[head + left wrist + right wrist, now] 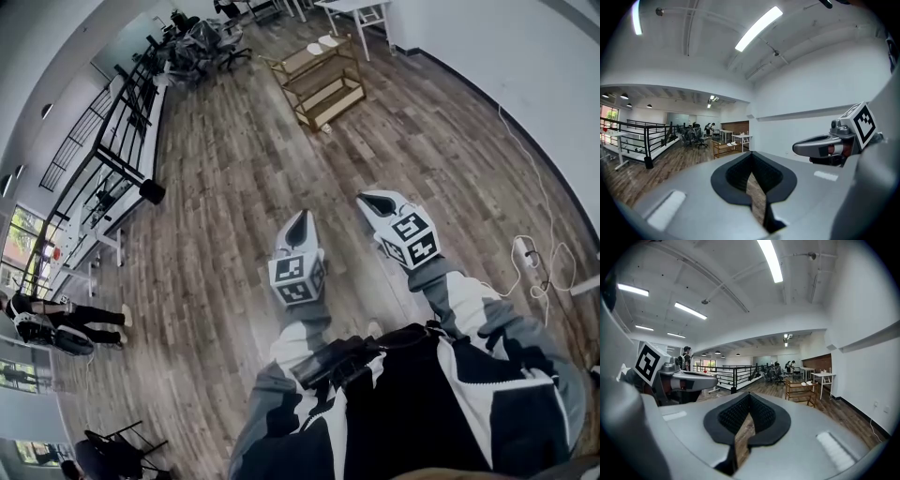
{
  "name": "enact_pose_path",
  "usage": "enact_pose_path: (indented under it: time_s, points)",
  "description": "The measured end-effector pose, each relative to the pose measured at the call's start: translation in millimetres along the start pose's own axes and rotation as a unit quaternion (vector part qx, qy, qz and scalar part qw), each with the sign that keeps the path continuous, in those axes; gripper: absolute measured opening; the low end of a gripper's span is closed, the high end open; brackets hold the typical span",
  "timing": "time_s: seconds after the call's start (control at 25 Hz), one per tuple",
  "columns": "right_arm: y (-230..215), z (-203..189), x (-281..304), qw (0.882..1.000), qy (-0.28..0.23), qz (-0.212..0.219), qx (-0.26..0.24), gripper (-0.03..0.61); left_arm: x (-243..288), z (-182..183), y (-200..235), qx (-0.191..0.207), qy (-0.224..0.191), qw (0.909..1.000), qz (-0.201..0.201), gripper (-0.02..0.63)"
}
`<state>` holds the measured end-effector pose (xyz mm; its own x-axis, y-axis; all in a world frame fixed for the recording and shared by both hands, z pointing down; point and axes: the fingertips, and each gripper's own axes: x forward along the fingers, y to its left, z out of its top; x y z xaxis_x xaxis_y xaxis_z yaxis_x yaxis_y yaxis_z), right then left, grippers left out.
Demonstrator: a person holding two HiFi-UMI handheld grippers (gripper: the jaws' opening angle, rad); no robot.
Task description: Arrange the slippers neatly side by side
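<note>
Two white slippers (321,45) lie on the top shelf of a wooden rack (323,86) far across the room, small in the head view. They also show as pale spots (805,384) in the right gripper view. Both grippers are held up in front of the person, well short of the rack, over the wooden floor. My left gripper (298,219) is shut with nothing between its jaws (752,174). Beside it, my right gripper (379,202) is shut too and holds nothing (746,420). Each gripper shows in the other's view: the right gripper (820,145) and the left gripper (689,378).
A black railing (122,141) runs along the left. Office chairs (202,47) and a white table (361,11) stand at the far end. A white cable and power strip (525,253) lie on the floor at right, near the white wall. A person (56,323) stands at left.
</note>
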<state>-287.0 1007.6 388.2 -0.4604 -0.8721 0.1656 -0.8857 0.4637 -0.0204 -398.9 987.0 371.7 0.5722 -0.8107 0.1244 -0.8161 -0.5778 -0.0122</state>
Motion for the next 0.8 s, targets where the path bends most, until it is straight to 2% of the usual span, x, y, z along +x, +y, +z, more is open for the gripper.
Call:
enact_pose_path:
  time_s: [0.36,0.8]
  points:
    - [-15.1,21.2,70.6,0.999,0.003,-0.031,-0.007,0.005,57.4,9.5,53.7,-0.003,-0.009,0.999,-0.043,0.011]
    - [-55.2,19.7,112.8,0.998,0.01,-0.063,-0.007,0.005,128.3,6.8,69.0,-0.008,-0.006,0.996,-0.089,0.011]
